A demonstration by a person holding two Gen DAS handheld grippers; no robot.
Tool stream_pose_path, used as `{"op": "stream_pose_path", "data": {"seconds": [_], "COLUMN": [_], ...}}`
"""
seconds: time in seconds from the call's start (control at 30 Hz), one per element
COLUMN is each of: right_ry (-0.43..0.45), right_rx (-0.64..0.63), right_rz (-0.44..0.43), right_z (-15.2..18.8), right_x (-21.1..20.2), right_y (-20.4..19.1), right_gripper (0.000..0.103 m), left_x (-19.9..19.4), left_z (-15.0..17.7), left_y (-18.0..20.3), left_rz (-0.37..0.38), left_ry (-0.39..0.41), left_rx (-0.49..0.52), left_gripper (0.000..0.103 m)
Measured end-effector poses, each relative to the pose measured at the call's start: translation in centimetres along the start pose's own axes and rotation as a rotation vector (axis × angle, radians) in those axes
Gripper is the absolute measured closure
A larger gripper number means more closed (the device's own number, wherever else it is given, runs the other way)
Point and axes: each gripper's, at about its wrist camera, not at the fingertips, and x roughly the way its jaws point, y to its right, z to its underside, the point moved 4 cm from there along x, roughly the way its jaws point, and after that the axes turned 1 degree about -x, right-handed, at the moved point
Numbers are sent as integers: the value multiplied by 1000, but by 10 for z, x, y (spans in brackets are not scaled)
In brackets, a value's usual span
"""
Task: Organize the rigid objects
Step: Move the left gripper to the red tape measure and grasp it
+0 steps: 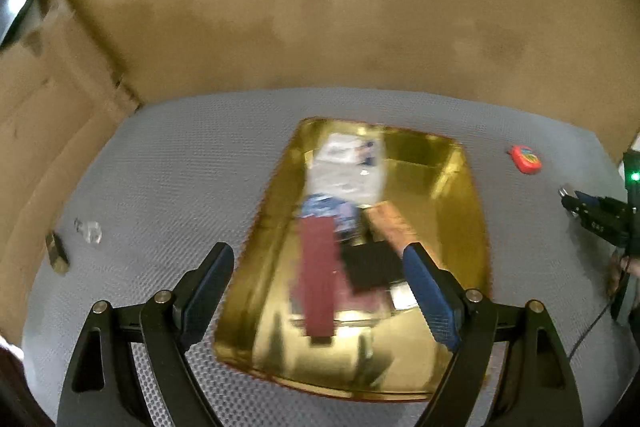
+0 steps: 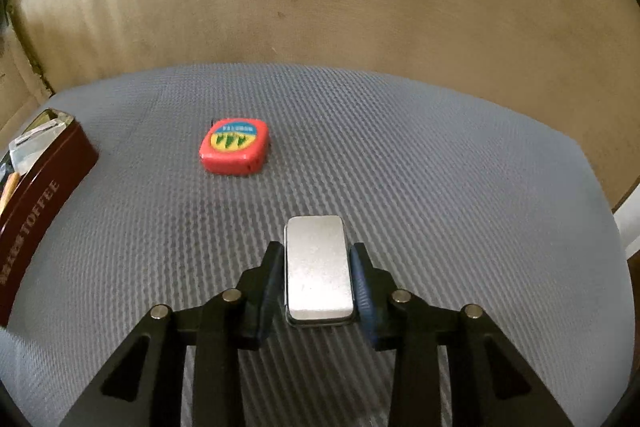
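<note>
The right gripper [image 2: 319,277] is seen clamped on a small silver tin [image 2: 319,269] at the lower centre of the right wrist view, both blue pads pressed against its long sides, with the tin flat on the grey mat [image 2: 440,167]. A red tape measure [image 2: 234,146] with a yellow and blue label is seen upper left of the tin, well apart from it. At the left edge of that frame only 1 corner of a dark red toffee tin [image 2: 44,187] is caught, so its contents can barely be made out there.

That's where the left wrist view helps: the same tin is seen from above as an open box with a gold lining [image 1: 452,211], and a dark red strip [image 1: 318,279], a black flat piece [image 1: 370,267], a whitish packet [image 1: 348,167] and something blue are seen inside, all pretty blurred. The left gripper [image 1: 320,291] is held wide open above the tin's near end, with nothing gripped. A small clear object [image 1: 90,230] and a brownish one [image 1: 56,253] are seen on the mat at the left, too smeared to be identified. The tape measure is also caught at the upper right, and the right gripper at the far right edge.
</note>
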Motion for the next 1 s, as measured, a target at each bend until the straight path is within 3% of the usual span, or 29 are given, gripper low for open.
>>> {"op": "stream_pose_path", "data": {"seconds": [0.23, 0.43, 0.77, 0.87, 0.93, 1.0], "right_ry": [-3, -2, 0, 0, 1, 1], "right_rx": [7, -1, 19, 30, 34, 30], "right_rz": [15, 36, 9, -4, -9, -4], "right_z": [22, 36, 47, 41, 41, 39], "right_x": [-21, -34, -43, -37, -37, -35], "right_y": [16, 25, 38, 37, 37, 37], "right_gripper": [69, 69, 68, 68, 68, 68], "left_x": [-5, 17, 67, 85, 99, 110], "left_z": [-16, -37, -68, -73, -75, -76], "left_y": [82, 142, 209, 228, 241, 249], "left_rz": [63, 128, 183, 229, 309, 311], "left_ry": [19, -21, -63, -75, -100, -92], "left_rx": [118, 125, 154, 154, 179, 187], "left_gripper": [16, 16, 16, 16, 16, 16]}}
